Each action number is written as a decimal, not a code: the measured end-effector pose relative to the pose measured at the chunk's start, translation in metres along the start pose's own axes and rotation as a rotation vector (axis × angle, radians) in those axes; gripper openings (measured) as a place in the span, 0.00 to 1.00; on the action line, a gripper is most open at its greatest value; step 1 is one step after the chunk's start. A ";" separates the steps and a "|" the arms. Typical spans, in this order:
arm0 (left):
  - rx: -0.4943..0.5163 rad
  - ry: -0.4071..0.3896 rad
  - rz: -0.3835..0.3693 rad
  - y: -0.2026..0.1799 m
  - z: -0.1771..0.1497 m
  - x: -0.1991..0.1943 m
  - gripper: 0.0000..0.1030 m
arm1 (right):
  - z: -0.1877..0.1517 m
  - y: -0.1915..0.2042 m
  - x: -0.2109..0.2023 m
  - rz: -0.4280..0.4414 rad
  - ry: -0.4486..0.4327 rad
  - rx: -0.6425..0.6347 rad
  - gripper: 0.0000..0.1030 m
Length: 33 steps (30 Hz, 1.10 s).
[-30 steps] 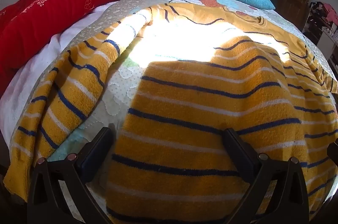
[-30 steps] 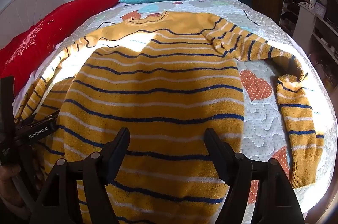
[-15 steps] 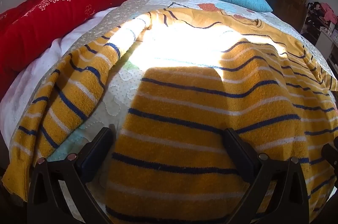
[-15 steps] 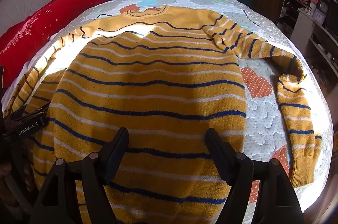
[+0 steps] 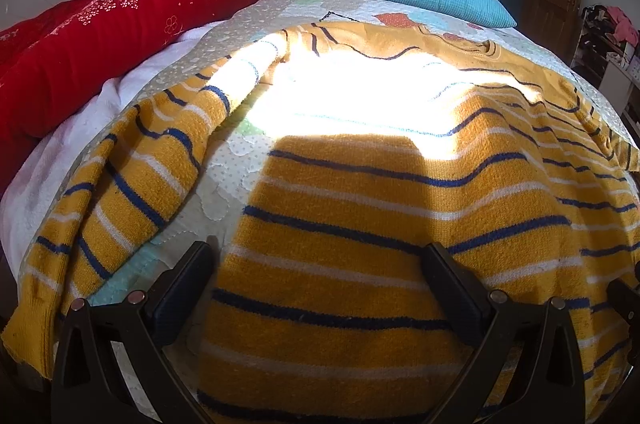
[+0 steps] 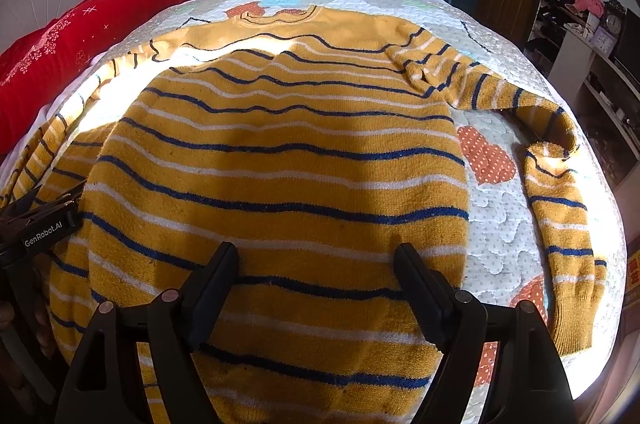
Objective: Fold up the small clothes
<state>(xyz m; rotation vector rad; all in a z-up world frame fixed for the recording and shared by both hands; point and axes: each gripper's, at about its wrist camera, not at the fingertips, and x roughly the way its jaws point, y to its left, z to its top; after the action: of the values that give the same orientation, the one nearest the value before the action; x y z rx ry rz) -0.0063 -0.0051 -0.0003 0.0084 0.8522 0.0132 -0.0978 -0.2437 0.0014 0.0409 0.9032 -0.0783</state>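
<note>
A yellow striped sweater [image 6: 280, 159] is lying flat on the quilt [image 6: 504, 224], filling the frame's centre. At the bottom, the right gripper [image 6: 316, 264] is hovering over its hem, jaws opening with nothing pinched. The left gripper [image 6: 36, 224] is showing at the left edge.

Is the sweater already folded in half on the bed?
No, the sweater lies spread flat on the bed, both sleeves out to the sides.

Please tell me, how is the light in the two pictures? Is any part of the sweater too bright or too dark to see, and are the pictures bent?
Left wrist view: sunlight burns out the upper sweater, so stripes vanish there; the lower part lies in shadow. Right wrist view: milder glare near the left sleeve, stripes mostly clear. Both views: fisheye bulges the bed and darkens the corners.
</note>
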 end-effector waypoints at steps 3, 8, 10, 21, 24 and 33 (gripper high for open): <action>0.001 -0.012 0.001 0.000 -0.001 0.000 1.00 | 0.000 0.001 0.001 -0.007 0.003 -0.008 0.83; 0.001 -0.020 0.002 0.000 -0.002 0.000 1.00 | 0.002 0.002 0.002 -0.009 0.006 -0.010 0.85; 0.001 -0.024 0.002 0.000 -0.002 0.000 1.00 | 0.001 0.002 0.002 -0.008 0.006 -0.011 0.86; 0.001 -0.037 0.005 0.000 -0.003 -0.001 1.00 | 0.002 0.004 0.005 -0.009 0.005 -0.015 0.89; 0.002 -0.046 0.008 0.000 -0.004 -0.002 1.00 | 0.001 0.004 0.006 -0.011 0.005 -0.017 0.90; 0.006 -0.071 0.018 -0.001 -0.008 -0.002 1.00 | -0.002 0.007 0.008 -0.020 -0.016 -0.029 0.93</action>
<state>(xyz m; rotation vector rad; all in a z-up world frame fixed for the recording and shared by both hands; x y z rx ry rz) -0.0138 -0.0064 -0.0038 0.0222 0.7812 0.0268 -0.0933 -0.2367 -0.0061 0.0040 0.8887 -0.0839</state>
